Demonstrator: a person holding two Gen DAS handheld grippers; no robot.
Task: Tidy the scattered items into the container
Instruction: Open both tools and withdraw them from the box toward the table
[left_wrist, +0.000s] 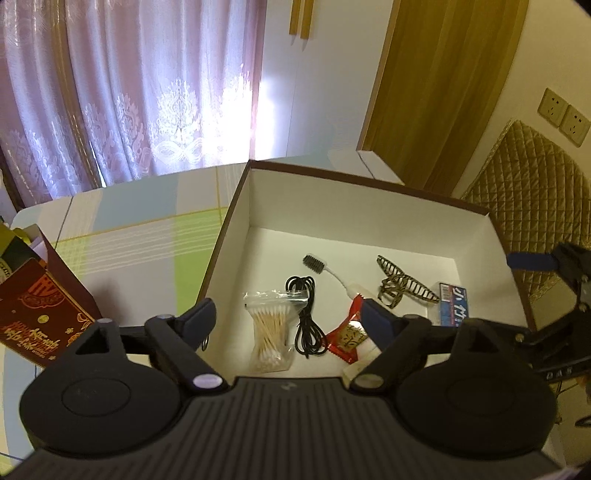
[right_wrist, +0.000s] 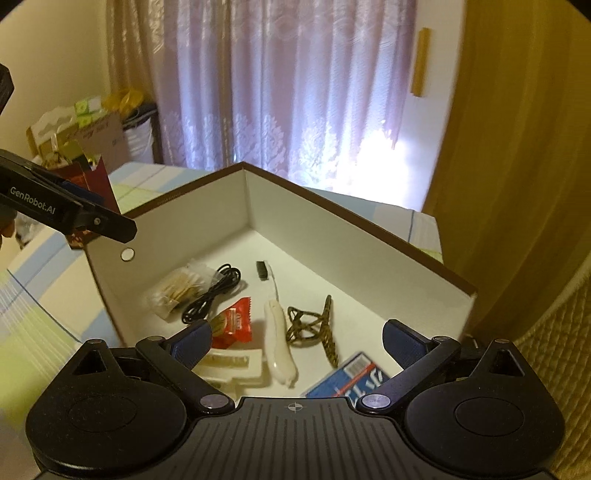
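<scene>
A white box (left_wrist: 236, 206) (right_wrist: 207, 210) with a brown rim stands open on the table. Inside lie a bag of cotton swabs (left_wrist: 269, 328) (right_wrist: 177, 288), a black cable (left_wrist: 306, 317) (right_wrist: 214, 291), a toothbrush (left_wrist: 328, 269) (right_wrist: 277, 332), a red sachet (left_wrist: 347, 332) (right_wrist: 234, 325), a patterned hair claw (left_wrist: 399, 288) (right_wrist: 314, 328) and a blue packet (left_wrist: 452, 302) (right_wrist: 351, 380). A white comb-like piece (right_wrist: 229, 363) lies near the front wall. My left gripper (left_wrist: 291, 321) hovers open over the box with nothing between its fingers. My right gripper (right_wrist: 295, 339) is open and empty too, above the box's near side.
A red and gold carton (left_wrist: 40, 317) (right_wrist: 92, 184) stands on the checked tablecloth (left_wrist: 140, 236) left of the box. A quilted chair back (left_wrist: 532, 192) is at the right. Curtains hang behind the table. Bags and boxes (right_wrist: 85, 125) are piled in the far corner.
</scene>
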